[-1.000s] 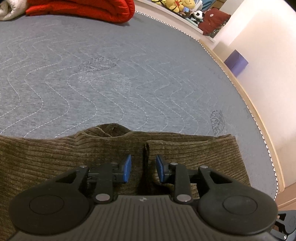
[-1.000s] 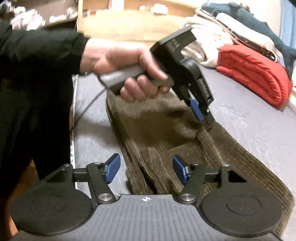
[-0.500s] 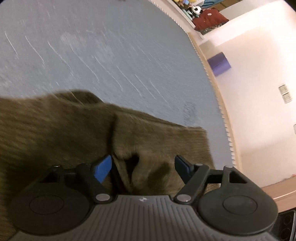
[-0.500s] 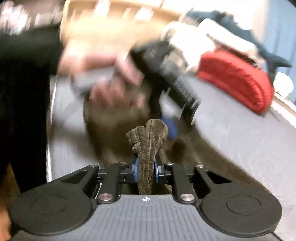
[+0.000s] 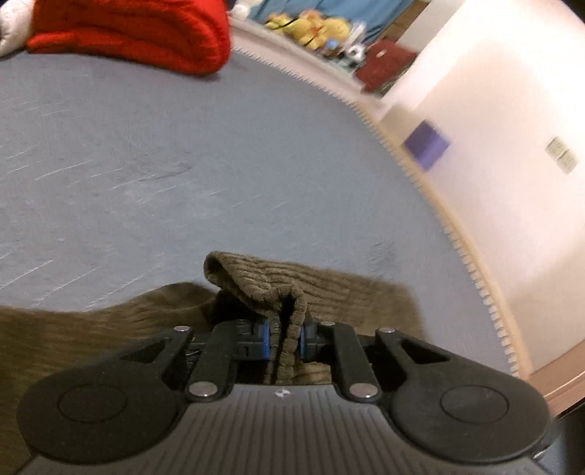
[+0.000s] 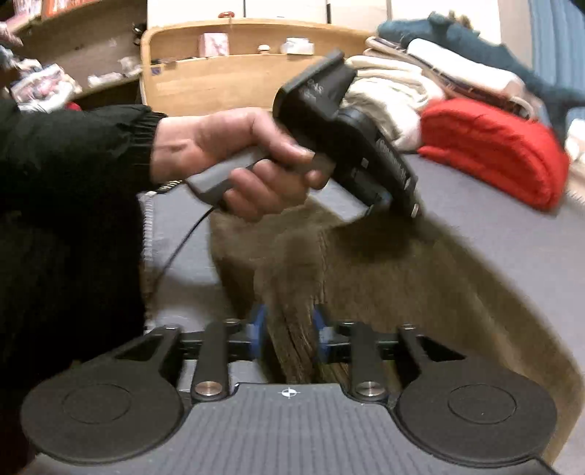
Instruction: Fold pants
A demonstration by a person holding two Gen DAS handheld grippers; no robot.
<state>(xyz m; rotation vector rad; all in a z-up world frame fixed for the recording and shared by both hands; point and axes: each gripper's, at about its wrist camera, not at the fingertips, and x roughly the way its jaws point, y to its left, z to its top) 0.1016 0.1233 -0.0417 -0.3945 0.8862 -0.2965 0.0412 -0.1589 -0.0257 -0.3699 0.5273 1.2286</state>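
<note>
In your left wrist view, your left hand-held gripper [image 5: 284, 338] has just been closing and now pinches a bunched fold of the pants [image 5: 256, 288], one brown corduroy pair, between its blue pads [image 5: 265, 338]; the cloth rises as a ridged hump toward 12 o'clock from the jaws, while the rest trails off low toward 9 o'clock across the grey quilted bed [image 5: 146, 164]. One red folded blanket [image 5: 139, 33] sits far off at 11 o'clock, and a purple box [image 5: 426, 144] lies beyond the bed edge at 2 o'clock. In your right wrist view, your right hand-held gripper [image 6: 289, 334] has just been opening a little, yet a thick wad of the same pants [image 6: 402, 277] stands between its jaws and the pads appear to bear on it, so I read it as a looser hold, not a release. From there the garment's long axis runs from 6 o'clock up toward 1 o'clock, where your left hand [image 6: 234, 160] brings its own tool down on the cloth; the contact itself is blurred. That makes two grippers on one garment, at points spaced along one edge, near the side of the bed where you stand. The coming fold likely turns on carrying both pinched points together across toward the far edge at 3 o'clock; your right side is nearer the free end.
</note>
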